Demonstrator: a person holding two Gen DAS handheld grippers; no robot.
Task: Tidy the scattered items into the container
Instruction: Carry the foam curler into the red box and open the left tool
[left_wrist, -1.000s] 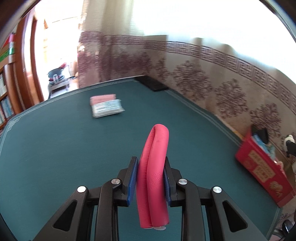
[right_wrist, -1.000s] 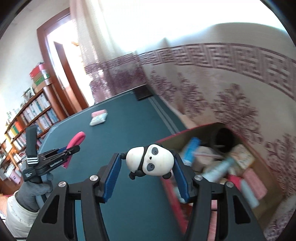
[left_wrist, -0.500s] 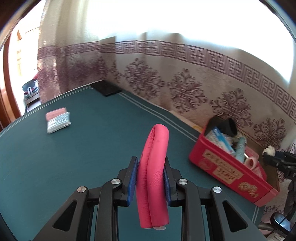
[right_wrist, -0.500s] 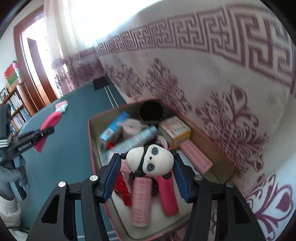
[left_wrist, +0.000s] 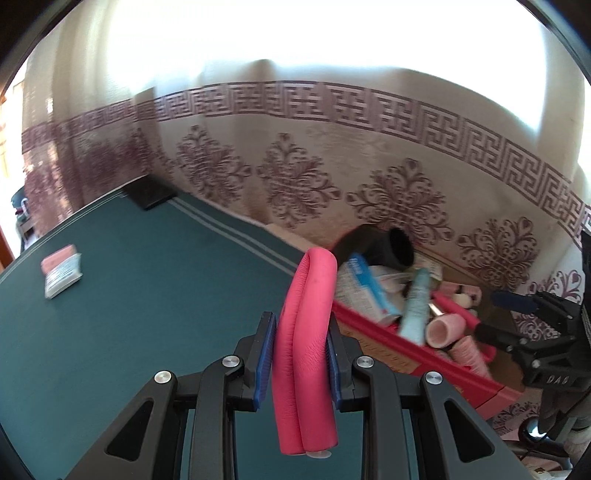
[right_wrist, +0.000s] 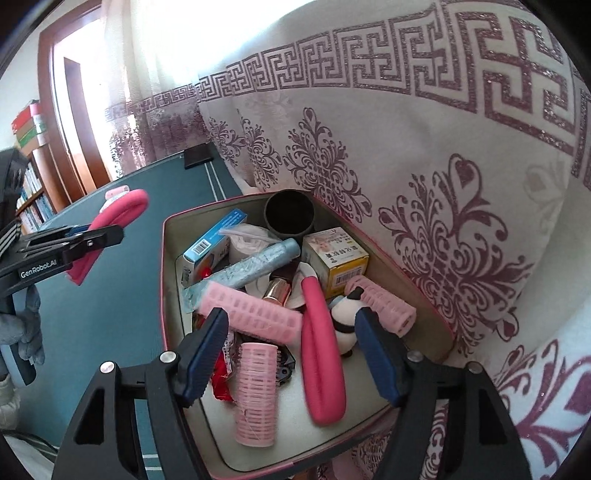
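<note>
Teal tabletop (left_wrist: 129, 295) beside patterned curtain (left_wrist: 369, 155); left gripper (left_wrist: 301, 354) clamping pink roll (left_wrist: 308, 332), right gripper (right_wrist: 291, 354) opening, empty.

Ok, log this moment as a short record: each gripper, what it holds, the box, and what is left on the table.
left gripper: shut on folded pink roll, beside the box, not yet over it
right gripper: over the box, jaws opening, nothing between them
panda: lying in the box, free of the pads
box: red outside, open top, crowded with curlers, tubes, cartons, a black cup
left on table: small packet, far from the box
</note>
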